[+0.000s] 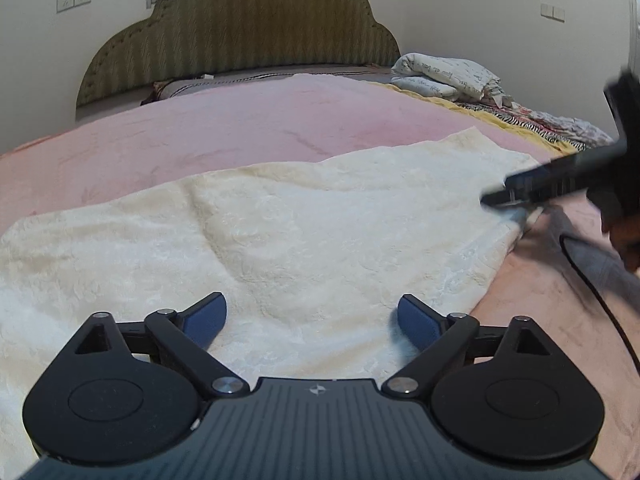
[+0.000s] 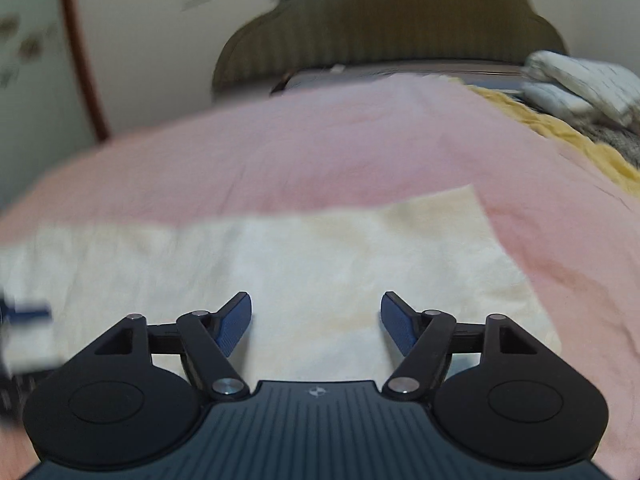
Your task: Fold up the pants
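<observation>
Now both the left gripper (image 1: 312, 320) and right gripper (image 2: 316, 316) hover spread and empty just above the cream pants (image 1: 300, 232) ahead.

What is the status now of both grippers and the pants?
Left gripper open, empty. Right gripper open, empty. Cream pants flat on pink blanket. Nothing in the way.

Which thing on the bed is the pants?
Find the big bed with the green headboard and pink blanket. The pants lie flat on it, nearest the grippers: cream and fluffy, unlike the folded printed bedding by the headboard.
</observation>
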